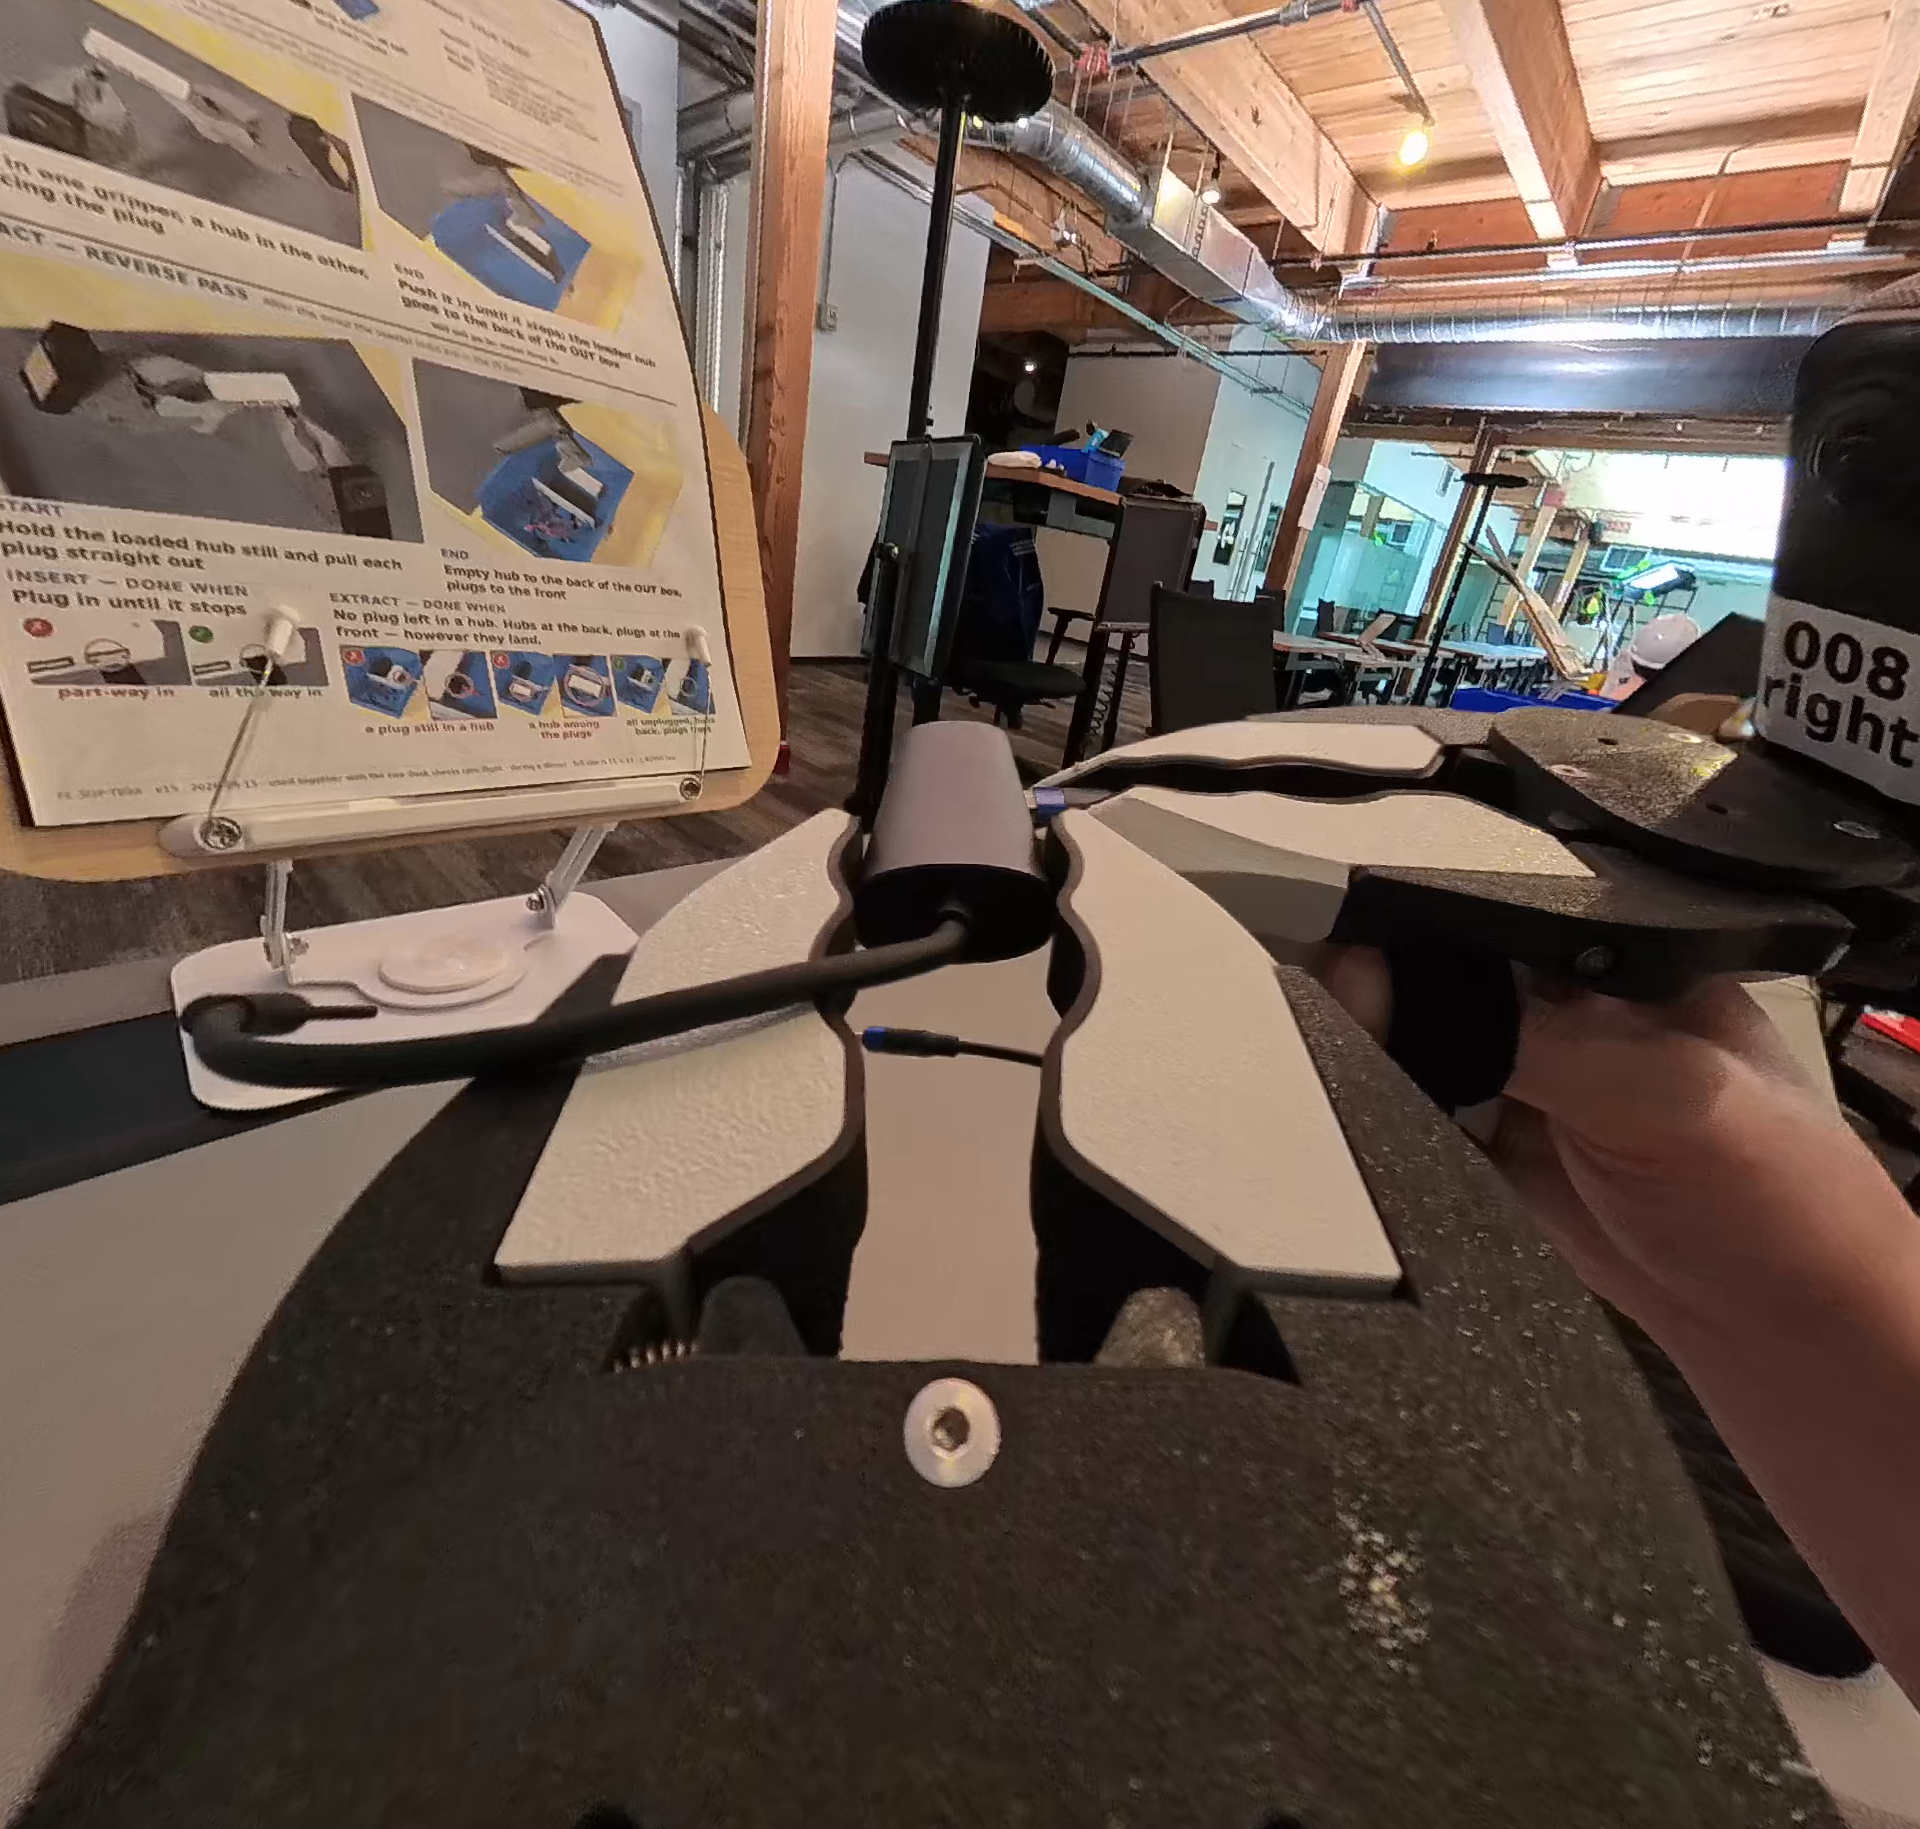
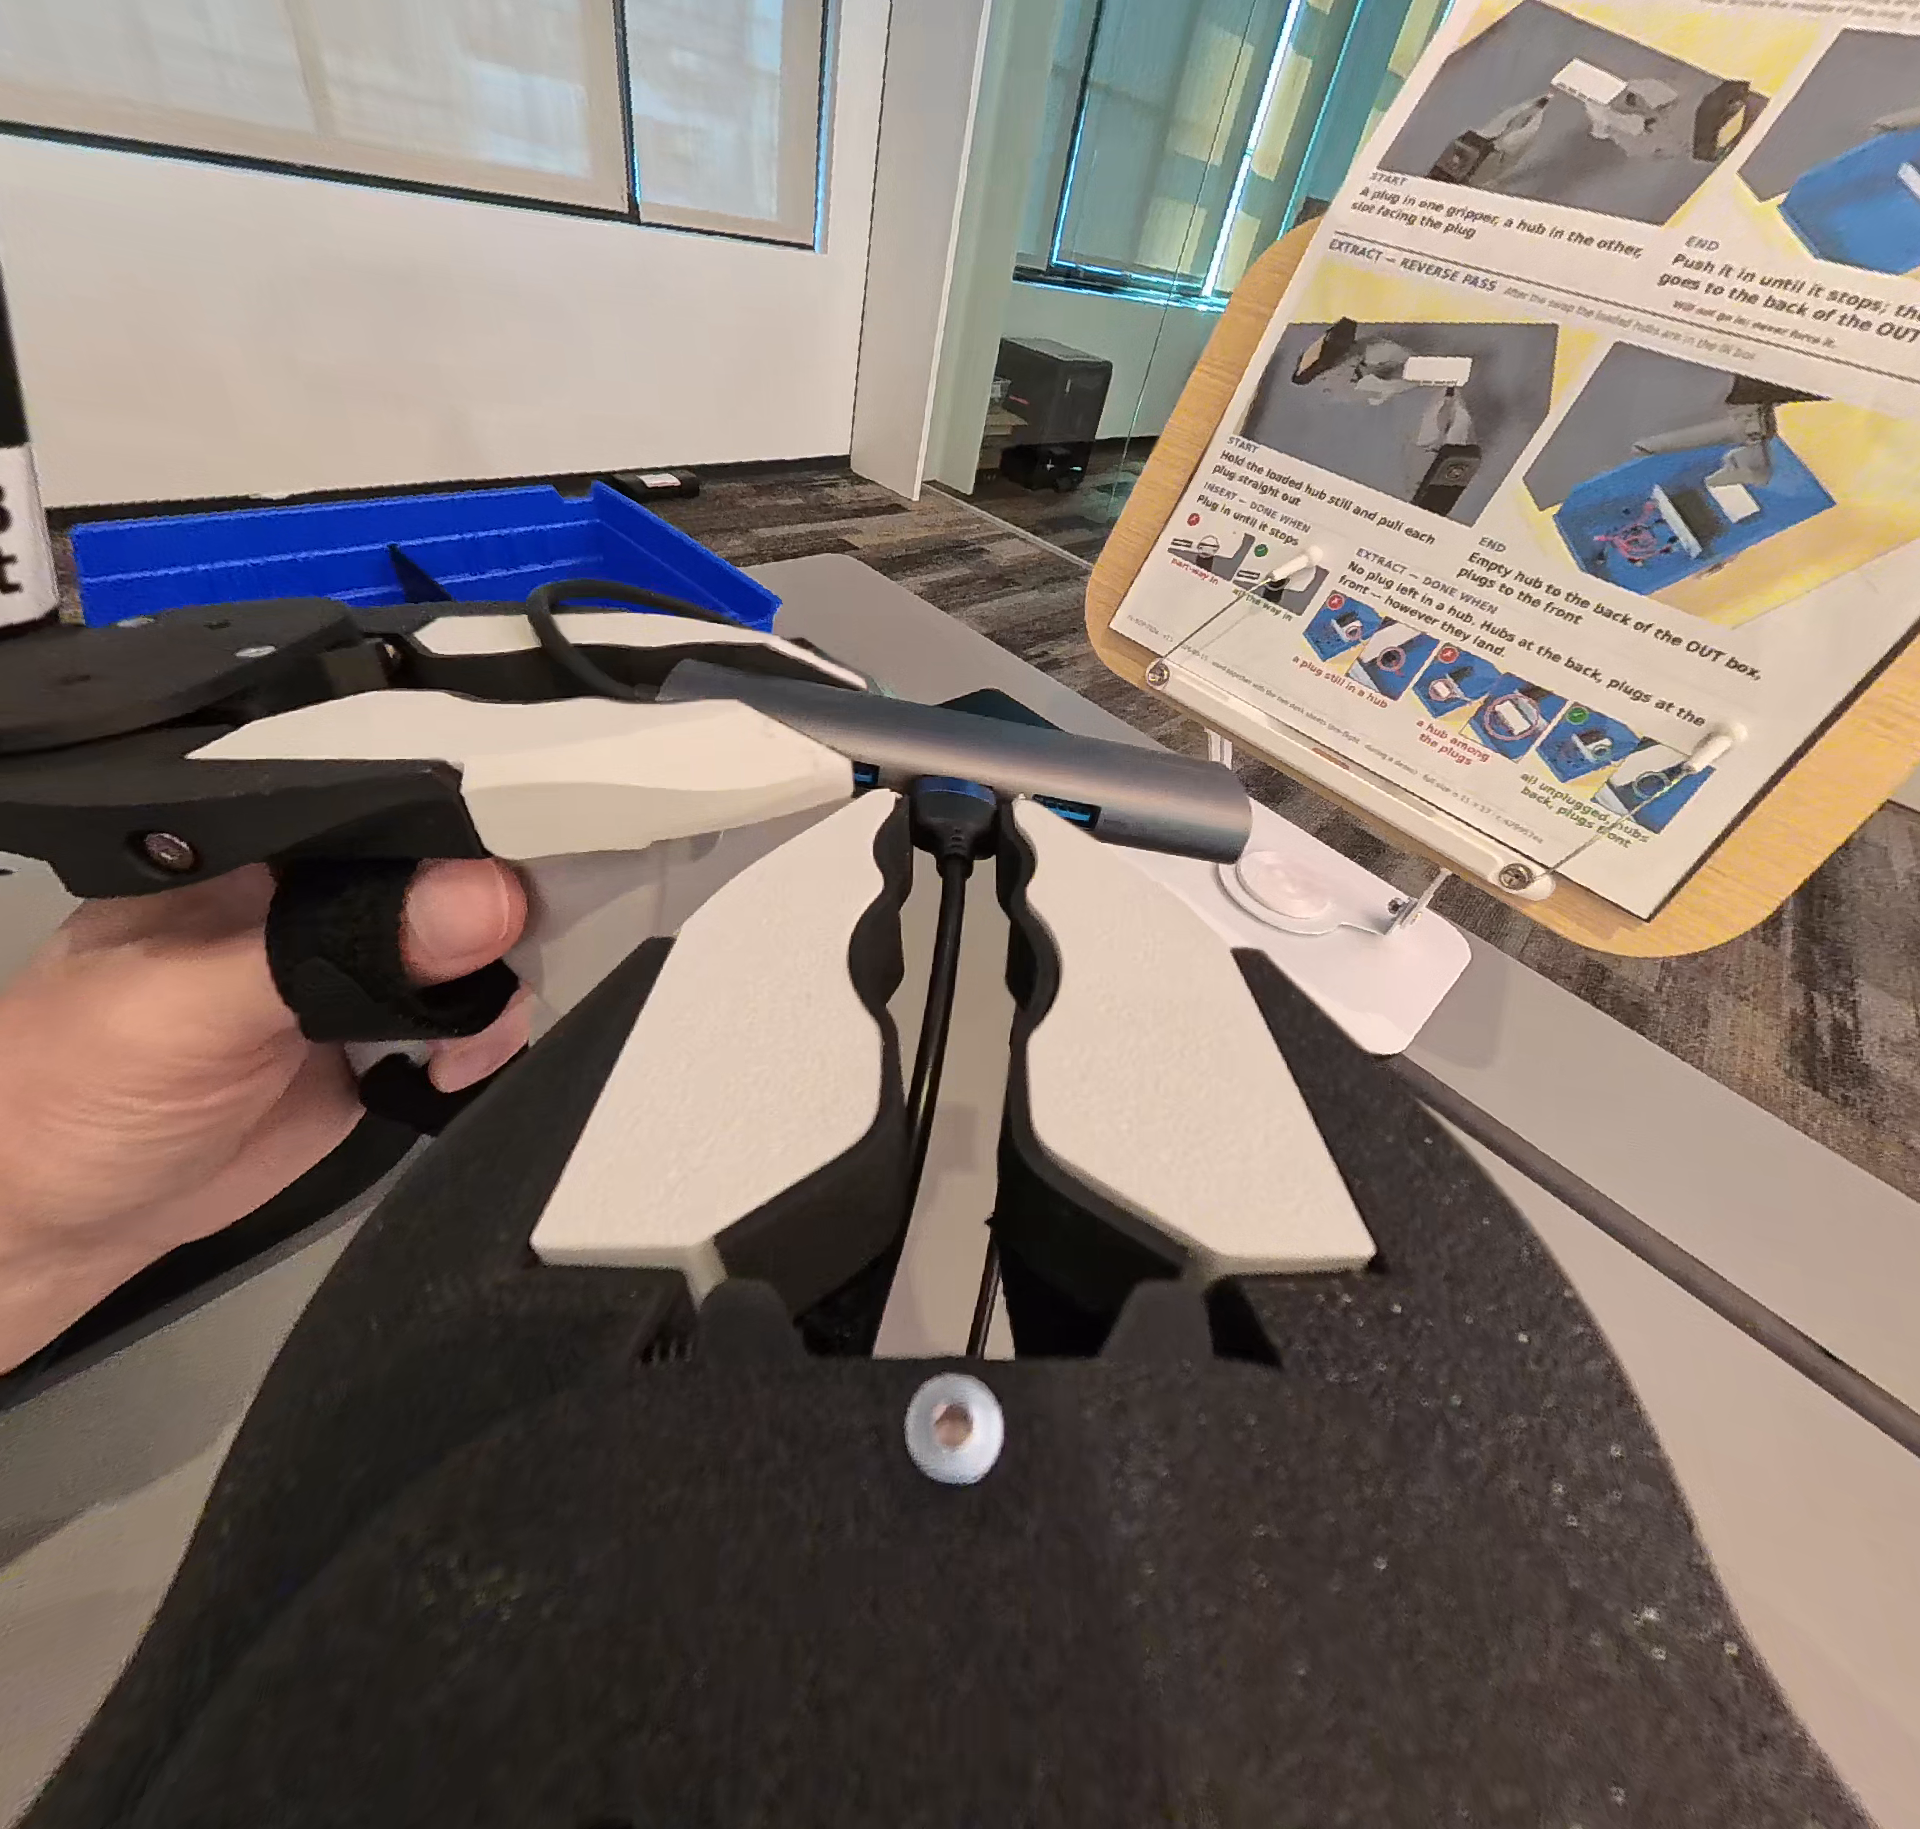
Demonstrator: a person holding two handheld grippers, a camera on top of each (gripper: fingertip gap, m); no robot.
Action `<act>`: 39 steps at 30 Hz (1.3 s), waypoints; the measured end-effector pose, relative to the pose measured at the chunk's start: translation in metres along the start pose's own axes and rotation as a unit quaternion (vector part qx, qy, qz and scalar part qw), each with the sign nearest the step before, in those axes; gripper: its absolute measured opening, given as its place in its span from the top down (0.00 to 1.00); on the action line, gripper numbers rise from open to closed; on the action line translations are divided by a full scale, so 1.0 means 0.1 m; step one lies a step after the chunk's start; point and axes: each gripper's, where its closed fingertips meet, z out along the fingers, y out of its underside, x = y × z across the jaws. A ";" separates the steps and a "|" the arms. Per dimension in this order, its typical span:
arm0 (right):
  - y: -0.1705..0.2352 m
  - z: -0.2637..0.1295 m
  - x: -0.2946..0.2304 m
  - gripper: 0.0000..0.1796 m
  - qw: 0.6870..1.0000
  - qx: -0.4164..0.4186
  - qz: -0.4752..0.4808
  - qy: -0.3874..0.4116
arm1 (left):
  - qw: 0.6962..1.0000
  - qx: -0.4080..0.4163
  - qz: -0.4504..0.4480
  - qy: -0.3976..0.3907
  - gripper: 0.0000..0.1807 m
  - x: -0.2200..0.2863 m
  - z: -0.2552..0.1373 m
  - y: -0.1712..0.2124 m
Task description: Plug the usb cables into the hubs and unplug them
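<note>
Right wrist view: at frame centre the right gripper pinches the USB plug seated in the rigid grey hub, clamped by the left gripper; grasp the stiff plug, not its limp cable.

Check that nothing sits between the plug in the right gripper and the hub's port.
Nothing visible does. The plug, shut in the right gripper, already meets the side of the grey hub that the left gripper holds. How deep it sits cannot be told.
</note>
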 end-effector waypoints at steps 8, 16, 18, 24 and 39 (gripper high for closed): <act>-0.06 -0.03 -0.01 0.91 0.999 0.035 0.022 -0.004 | 0.999 0.011 0.029 -0.009 0.82 0.03 -0.02 -0.04; -0.16 -0.05 -0.04 0.91 0.997 0.070 0.022 0.003 | 0.997 0.041 0.057 -0.025 0.82 0.07 -0.06 -0.12; -0.16 -0.05 -0.05 0.91 0.998 0.061 0.035 0.000 | 0.997 0.050 0.057 -0.028 0.82 0.07 -0.07 -0.13; -0.18 -0.07 -0.07 0.89 0.998 0.056 0.027 -0.006 | 0.996 0.064 0.059 -0.029 0.82 0.08 -0.11 -0.16; -0.20 -0.07 -0.14 0.91 0.998 0.049 0.037 -0.028 | 0.994 0.086 0.058 -0.030 0.82 0.10 -0.15 -0.23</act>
